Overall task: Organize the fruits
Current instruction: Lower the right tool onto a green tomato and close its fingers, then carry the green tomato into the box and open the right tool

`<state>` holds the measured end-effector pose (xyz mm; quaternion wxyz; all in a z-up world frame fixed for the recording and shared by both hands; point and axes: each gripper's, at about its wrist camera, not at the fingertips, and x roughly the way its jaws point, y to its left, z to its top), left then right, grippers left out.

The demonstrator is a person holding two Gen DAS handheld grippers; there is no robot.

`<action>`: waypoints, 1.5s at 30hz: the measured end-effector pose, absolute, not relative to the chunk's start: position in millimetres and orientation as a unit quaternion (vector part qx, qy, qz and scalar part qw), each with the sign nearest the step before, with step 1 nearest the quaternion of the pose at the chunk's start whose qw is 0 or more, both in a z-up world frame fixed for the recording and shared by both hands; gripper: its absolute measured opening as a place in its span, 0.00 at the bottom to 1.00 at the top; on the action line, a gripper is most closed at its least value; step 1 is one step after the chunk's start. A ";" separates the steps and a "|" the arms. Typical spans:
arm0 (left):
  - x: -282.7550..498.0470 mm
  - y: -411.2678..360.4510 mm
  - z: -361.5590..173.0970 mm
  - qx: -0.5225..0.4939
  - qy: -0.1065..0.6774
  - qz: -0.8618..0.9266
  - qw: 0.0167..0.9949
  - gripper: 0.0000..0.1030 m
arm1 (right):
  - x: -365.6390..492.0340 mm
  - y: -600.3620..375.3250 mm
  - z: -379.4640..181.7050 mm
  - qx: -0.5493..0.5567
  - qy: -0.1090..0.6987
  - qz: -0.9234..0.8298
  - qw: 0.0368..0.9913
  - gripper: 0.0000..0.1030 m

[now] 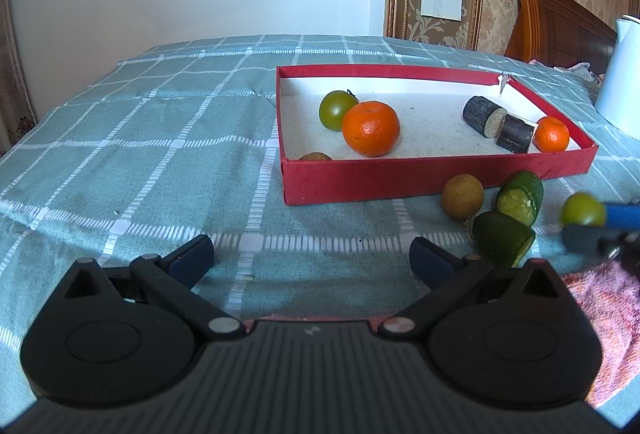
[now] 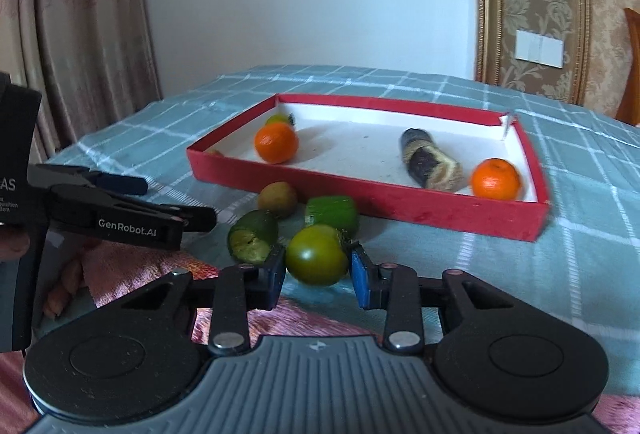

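Clamped between the blue pads of the right gripper (image 2: 318, 268): a green tomato (image 2: 317, 255), near the front edge of the bed, just short of the red box (image 2: 360, 190). Left to right from there: left gripper (image 1: 312, 260) spread wide and empty over the checked cover (image 1: 140, 138); inside the box, another green tomato (image 1: 335, 109) touching a big orange (image 1: 371, 129) toward the left wall, two dark cane pieces (image 1: 498, 124) and a small orange (image 1: 552, 134) toward the right wall; outside, along the box's front wall, a brown fruit (image 1: 462, 196) and two cucumber chunks (image 1: 520, 196). Best handled now, probably, by lifting straight up with a steady squeeze, clearing the front wall, then lowering onto bare white floor mid-box and releasing only once down. Worth watching: smooth round skin likely to slip or roll, so no tilting.
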<state>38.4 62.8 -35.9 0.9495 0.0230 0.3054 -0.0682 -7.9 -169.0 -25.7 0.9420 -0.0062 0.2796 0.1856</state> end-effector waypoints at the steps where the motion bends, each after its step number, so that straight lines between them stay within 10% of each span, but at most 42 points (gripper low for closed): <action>1: 38.5 63.0 -35.9 0.023 0.305 -0.068 0.950 1.00 | -8.8 -173.5 -23.5 -0.004 0.275 0.180 0.944 0.33; 45: 39.0 62.8 -36.0 0.024 0.305 -0.068 0.949 1.00 | 96.9 -208.6 -21.5 0.023 0.323 0.088 0.942 0.35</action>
